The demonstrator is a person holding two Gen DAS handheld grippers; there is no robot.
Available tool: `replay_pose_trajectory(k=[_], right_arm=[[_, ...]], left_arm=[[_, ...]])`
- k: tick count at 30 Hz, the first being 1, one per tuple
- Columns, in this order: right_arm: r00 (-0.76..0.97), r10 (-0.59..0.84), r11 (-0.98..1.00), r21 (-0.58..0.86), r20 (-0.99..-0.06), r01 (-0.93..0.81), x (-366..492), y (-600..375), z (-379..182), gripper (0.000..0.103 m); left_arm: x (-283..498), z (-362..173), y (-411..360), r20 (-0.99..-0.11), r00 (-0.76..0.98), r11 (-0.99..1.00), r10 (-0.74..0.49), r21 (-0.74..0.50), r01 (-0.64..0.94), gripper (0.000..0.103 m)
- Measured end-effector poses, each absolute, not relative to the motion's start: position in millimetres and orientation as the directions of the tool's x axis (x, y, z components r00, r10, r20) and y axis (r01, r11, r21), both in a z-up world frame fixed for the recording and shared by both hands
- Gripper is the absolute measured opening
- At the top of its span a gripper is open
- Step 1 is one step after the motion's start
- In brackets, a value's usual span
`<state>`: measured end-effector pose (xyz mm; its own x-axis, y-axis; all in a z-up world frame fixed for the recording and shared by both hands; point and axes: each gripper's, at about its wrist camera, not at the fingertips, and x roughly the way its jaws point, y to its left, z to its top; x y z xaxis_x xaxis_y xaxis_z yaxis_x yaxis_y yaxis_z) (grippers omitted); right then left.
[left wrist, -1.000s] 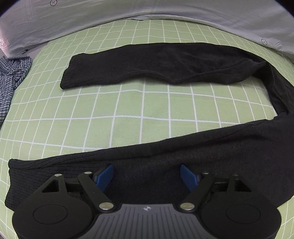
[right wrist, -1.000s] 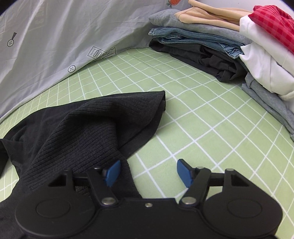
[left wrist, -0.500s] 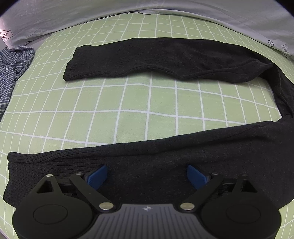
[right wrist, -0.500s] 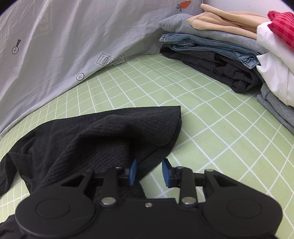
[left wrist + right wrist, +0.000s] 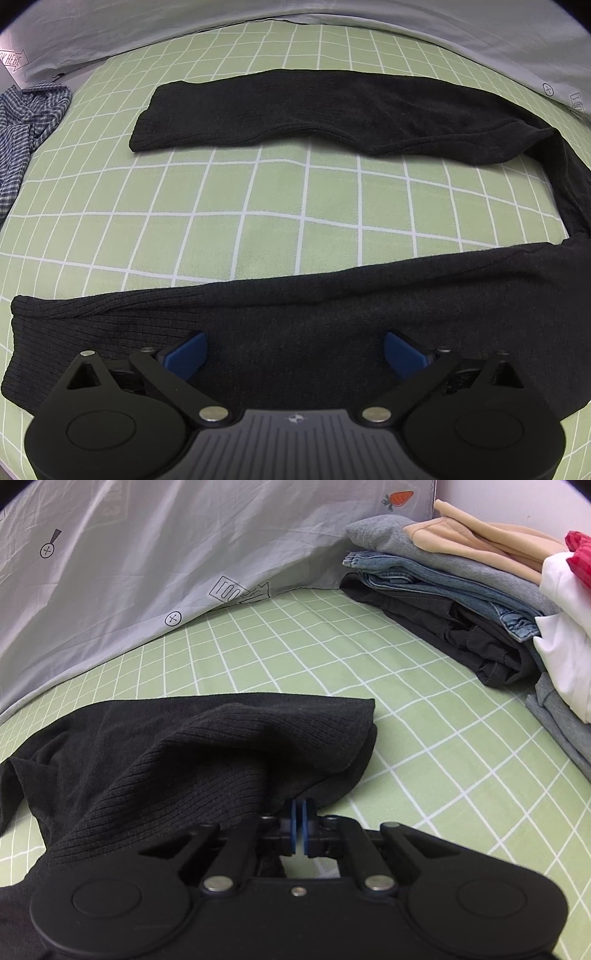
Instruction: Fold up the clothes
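A long black ribbed garment [image 5: 332,110] lies on the green checked bedsheet [image 5: 295,206], its two long parts stretched out side by side. My left gripper [image 5: 295,350] hovers over the nearer part [image 5: 295,306]. Its jaws are opening wide and its blue pads [image 5: 184,352] stand apart above the fabric without pinching it. In the right wrist view the same garment [image 5: 184,753] is rumpled into a ridge. My right gripper [image 5: 299,827] is shut on its near edge, blue pads pressed together on the cloth.
A blue checked shirt [image 5: 26,122] lies crumpled at the left edge. A grey printed sheet [image 5: 147,572] rises at the back. Stacks of folded clothes [image 5: 461,590], with white and red pieces [image 5: 565,627], stand at the right on the green sheet [image 5: 443,757].
The left jaws spread wider over the near part of the garment. The right jaws closed from wide apart onto the garment's edge, and the fabric bunched up toward them.
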<state>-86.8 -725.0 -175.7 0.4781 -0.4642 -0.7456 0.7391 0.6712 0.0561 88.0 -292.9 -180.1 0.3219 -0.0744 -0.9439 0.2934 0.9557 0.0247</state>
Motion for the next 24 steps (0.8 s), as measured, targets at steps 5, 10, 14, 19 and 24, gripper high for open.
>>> replay_pose_trajectory(k=[5,10,14,19,24], right_arm=[[0.423,-0.606,0.652,-0.116,-0.674,0.749,-89.9,-738.0,-156.1,0.003],[0.386,-0.676,0.640,-0.241,-0.627,0.730,-83.8,-752.6,-146.5,0.004],[0.354,-0.661,0.588,-0.163,-0.661,0.792,-100.1,-755.4,-147.4,0.022],[0.336,-0.610,0.472,0.012,-0.718,0.882,-142.4,-738.7,-157.4,0.038],[0.364,-0.530,0.428,0.129,-0.766,0.895,-174.0,-711.3,-173.2,0.062]], left_arm=[[87.8,-180.2,-292.3,-0.943,0.323,0.955,-0.076,0.025,0.297,0.102],[86.9,-179.9,-292.5,-0.942,0.326,0.956,-0.074,0.026,0.291,0.102],[86.2,-179.7,-292.7,-0.942,0.329,0.958,-0.072,0.027,0.286,0.103],[84.0,-180.0,-293.1,-0.941,0.332,0.959,-0.070,0.028,0.282,0.103],[84.6,-180.0,-292.7,-0.942,0.329,0.958,-0.071,0.027,0.285,0.103]])
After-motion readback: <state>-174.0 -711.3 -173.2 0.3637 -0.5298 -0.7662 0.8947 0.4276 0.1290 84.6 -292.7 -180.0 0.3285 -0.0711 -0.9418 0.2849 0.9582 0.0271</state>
